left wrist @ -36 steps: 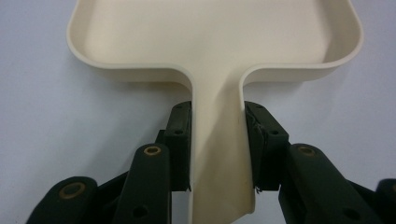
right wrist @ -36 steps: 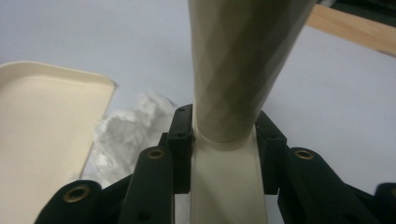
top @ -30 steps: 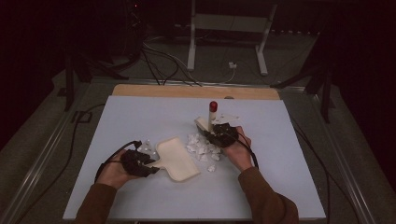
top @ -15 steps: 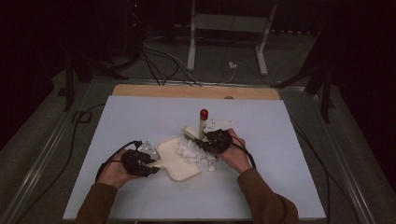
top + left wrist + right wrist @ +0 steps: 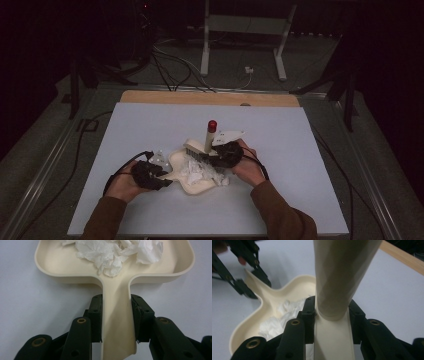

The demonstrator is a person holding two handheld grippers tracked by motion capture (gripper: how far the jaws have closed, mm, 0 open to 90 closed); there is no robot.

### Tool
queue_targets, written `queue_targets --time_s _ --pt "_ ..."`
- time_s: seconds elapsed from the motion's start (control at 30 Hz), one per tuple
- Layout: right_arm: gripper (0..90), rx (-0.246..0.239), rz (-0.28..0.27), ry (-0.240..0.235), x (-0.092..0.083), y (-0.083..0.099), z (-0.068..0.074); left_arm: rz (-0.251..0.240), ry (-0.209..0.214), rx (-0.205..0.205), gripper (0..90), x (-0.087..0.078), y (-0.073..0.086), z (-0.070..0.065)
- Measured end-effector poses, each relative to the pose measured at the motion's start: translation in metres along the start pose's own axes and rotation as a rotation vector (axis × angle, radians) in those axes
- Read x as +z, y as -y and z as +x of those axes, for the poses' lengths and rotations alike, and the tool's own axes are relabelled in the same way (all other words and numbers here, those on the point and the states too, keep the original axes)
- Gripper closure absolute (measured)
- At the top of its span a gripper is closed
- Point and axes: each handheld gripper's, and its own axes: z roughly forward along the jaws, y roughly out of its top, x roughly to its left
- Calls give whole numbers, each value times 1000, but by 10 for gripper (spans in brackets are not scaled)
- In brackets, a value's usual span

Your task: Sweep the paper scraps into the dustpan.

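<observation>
The worktop [image 5: 150, 125] is a pale sheet with a wooden strip along its far edge, and the work sits near its middle, toward the near side.

On it lies a cream dustpan [image 5: 192, 176], its tray facing right and far, its handle pointing left and near. In the left claw's own view the tray [image 5: 50, 262] sits at the top and the handle runs down between the two black jaws.

A brush [image 5: 199, 149] with a cream handle and a red tip stands tilted over the far right edge of the tray — its bristle head is down at the pan's rim, its red end up and away.

Crumpled white tissue [image 5: 199, 171] is heaped inside the tray; a bit spills over the right rim onto the sheet.

The left claw [image 5: 161, 179] is clamped on the dustpan's handle, its pads pressed to both sides of it. The right claw [image 5: 216, 156] is clamped on the brush's handle [image 5: 337, 277], just right of the pan — the jaws flank the flat lower part of the stem.
</observation>
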Motion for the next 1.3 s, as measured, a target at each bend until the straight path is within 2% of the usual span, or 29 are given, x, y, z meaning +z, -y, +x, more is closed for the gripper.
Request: queue_targets --time_s 0.1,0.23,0.43,0.7,0.87,1.03,1.17,1.3 --pt "673 25 -37 2 -5 0 -4 2 5 11 664 1 0 -1" --pt "672 52 -40 84 -11 0 -9 4 11 17 664 1 -1 -3" --pt "672 123 -33 153 -23 3 -14 7 20 26 665 1 -1 -6" --pt "672 204 50 305 -37 17 -7 7 34 38 664 2 2 -14" --pt "672 212 95 392 -39 24 -3 8 30 44 664 2 2 -16" --pt "672 233 120 434 -40 28 -4 7 26 36 664 3 2 -17" --pt "672 272 141 445 -39 31 -4 11 22 39 665 3 2 -18" --pt "672 285 140 450 -38 33 -2 10 21 36 664 4 2 -18"
